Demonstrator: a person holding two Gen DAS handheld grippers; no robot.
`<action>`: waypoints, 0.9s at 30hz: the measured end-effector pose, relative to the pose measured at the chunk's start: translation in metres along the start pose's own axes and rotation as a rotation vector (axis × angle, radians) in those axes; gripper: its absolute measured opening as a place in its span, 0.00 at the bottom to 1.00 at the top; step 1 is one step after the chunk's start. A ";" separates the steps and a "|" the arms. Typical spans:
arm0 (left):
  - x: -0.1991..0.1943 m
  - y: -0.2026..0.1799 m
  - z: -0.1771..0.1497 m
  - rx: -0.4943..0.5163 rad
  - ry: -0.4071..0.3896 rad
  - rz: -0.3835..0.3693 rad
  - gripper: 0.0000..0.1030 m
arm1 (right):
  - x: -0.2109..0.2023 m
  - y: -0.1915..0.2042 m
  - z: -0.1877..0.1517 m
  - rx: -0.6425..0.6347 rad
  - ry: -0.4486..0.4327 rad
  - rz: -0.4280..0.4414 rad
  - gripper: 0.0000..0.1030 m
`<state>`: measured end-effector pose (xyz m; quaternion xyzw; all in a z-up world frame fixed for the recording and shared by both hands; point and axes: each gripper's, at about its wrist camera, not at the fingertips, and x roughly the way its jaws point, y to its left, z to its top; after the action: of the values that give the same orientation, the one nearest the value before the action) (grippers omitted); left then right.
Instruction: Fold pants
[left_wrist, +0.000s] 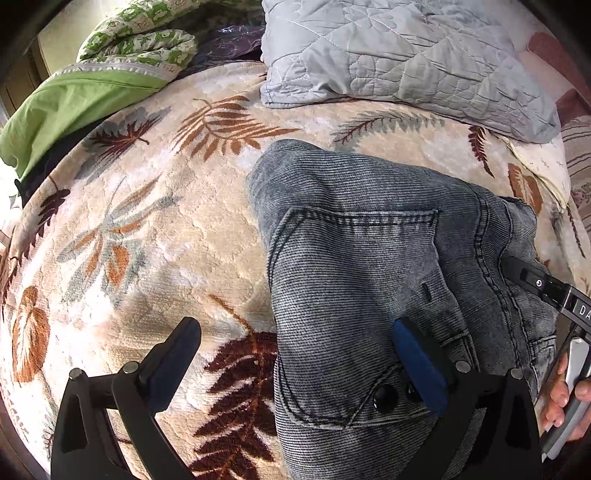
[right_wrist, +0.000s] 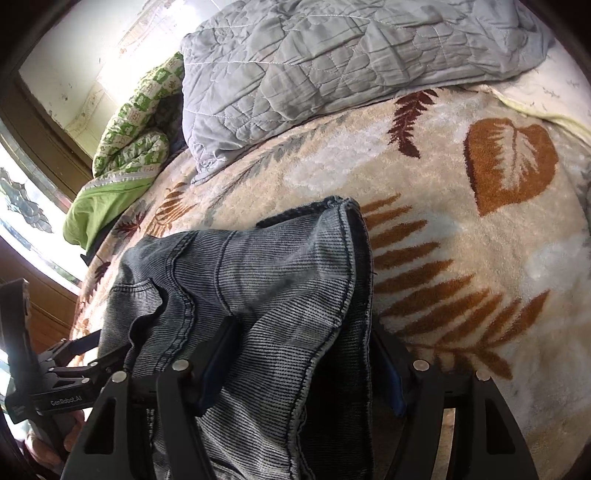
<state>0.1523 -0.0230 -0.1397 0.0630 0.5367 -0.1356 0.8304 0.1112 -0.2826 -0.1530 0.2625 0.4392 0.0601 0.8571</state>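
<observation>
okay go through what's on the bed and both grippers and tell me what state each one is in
Jeans: bunched and partly folded on the blanket, back pocket up.
Left gripper: open, right finger resting on the denim.
Right gripper: open, denim draped between its fingers.
Leaf-print blanket: spread flat.
Grey quilt: folded, lying at the far edge.
Green quilt: rumpled in a heap.

The pants (left_wrist: 354, 280) lie folded on the blanket (left_wrist: 147, 229) that covers the bed. Behind them rests a quilted cover (left_wrist: 388, 51); to its left sits a bundled quilt (left_wrist: 140, 44), on a sheet (left_wrist: 66, 107)
</observation>
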 end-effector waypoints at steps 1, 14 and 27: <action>0.000 0.000 -0.002 0.007 0.014 -0.025 0.99 | -0.002 -0.004 0.000 0.024 0.018 0.039 0.68; 0.007 0.014 -0.013 -0.131 0.058 -0.345 0.64 | 0.001 -0.026 -0.018 0.222 0.124 0.397 0.60; -0.041 0.014 -0.017 -0.099 -0.098 -0.357 0.23 | -0.040 0.016 -0.028 0.126 0.004 0.320 0.33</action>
<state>0.1261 0.0007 -0.1102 -0.0810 0.5042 -0.2569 0.8205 0.0666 -0.2712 -0.1294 0.3823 0.3962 0.1685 0.8176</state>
